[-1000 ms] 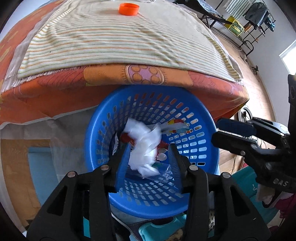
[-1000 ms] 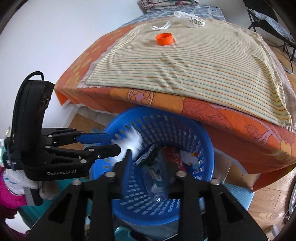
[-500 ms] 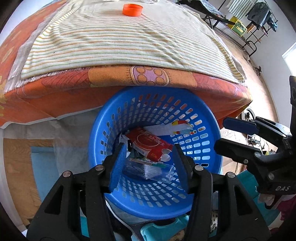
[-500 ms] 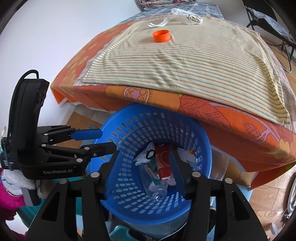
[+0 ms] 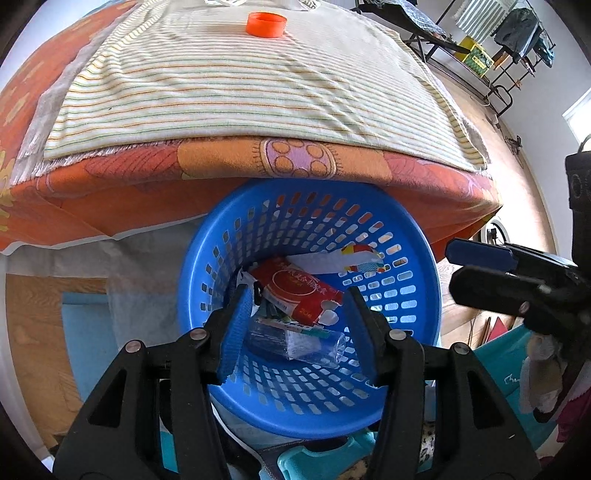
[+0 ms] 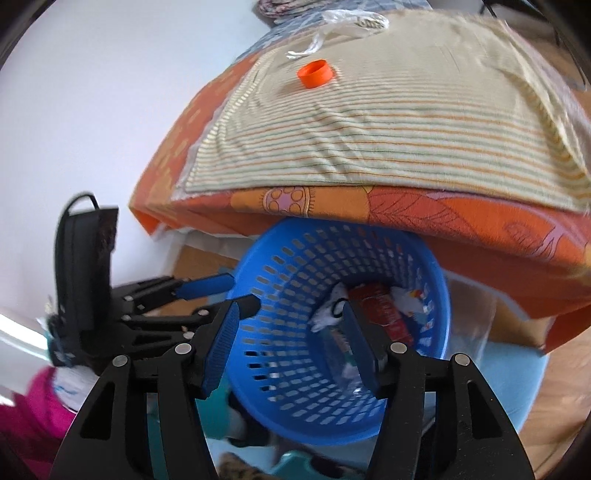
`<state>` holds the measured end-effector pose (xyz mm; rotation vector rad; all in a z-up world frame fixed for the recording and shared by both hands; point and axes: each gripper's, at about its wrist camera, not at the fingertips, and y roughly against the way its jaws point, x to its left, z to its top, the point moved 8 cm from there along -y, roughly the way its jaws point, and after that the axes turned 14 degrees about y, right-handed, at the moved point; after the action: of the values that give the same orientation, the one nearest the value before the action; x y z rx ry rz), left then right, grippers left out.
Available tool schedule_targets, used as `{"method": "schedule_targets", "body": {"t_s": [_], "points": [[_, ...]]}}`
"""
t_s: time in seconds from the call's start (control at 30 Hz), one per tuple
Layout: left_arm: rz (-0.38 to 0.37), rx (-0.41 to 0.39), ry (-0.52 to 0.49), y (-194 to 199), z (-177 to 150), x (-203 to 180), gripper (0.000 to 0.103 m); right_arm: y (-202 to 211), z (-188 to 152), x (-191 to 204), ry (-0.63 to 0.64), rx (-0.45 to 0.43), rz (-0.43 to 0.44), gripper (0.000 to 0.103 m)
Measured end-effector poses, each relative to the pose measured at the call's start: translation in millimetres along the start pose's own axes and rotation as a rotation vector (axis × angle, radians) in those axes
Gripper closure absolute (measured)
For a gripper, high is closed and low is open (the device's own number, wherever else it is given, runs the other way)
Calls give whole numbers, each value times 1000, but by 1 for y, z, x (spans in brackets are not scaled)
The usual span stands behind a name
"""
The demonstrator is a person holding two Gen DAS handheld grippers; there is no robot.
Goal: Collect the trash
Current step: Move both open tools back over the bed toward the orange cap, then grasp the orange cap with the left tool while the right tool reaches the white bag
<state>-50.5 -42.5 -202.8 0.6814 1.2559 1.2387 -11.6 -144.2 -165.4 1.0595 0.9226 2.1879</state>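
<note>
Trash sits mostly gathered in the blue basket (image 5: pixel 310 229), which is tucked low against the edge of the bed (image 5: pixel 110 192). That bed is the biggest thing in the room, draped in an orange patterned cover with a striped cloth (image 5: pixel 236 96) spread over the top. The basket, round and full of slots, leans with its open mouth toward both cameras, its far rim just under the overhang of the cover.

Both claws hang in front of the basket. The left claw (image 5: pixel 295 325) is spread wide with nothing between its blue-padded fingers, and it is aimed straight into the basket. The right claw (image 6: pixel 291 339) is likewise spread and empty, one finger lined up outside the basket wall, the other over its inside.

Inside the basket lies a red packet (image 5: pixel 295 288) with white print, a clear plastic bottle (image 5: pixel 295 341) on its side just below it, and a white wrapper with coloured patches (image 5: pixel 340 260) toward the back wall.

Up on the striped cloth, well apart from the basket, an orange bottle cap (image 5: pixel 265 24) sits upright, and a crumpled clear plastic bag (image 6: pixel 347 26) lies beyond it near the far edge.
</note>
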Motion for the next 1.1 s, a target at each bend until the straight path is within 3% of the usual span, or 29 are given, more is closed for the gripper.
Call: {"method": "schedule_targets", "body": {"t_s": [0.13,0.57,0.8,0.97,1.03,1.1], "points": [[-10,-14,0,5,4,-4,50,5,5,-5,-69,-25,52,46],[-43,-113,2,29,50,-23,50,45,52,-19,-60,-155,-3,46],[-59,-163,38,34,98,-31,50,74,98,-33,-17,-244,-77,45],[-53,-191,38,32,138,-38,50,88,143,-45,35,-313,-147,33],[-52,-204,47,28,156,-40,41,89,163,-50,61,-321,-166,32],[-51,-213,58,24,170,-42,41,83,183,-57,93,-319,-186,29]]}}
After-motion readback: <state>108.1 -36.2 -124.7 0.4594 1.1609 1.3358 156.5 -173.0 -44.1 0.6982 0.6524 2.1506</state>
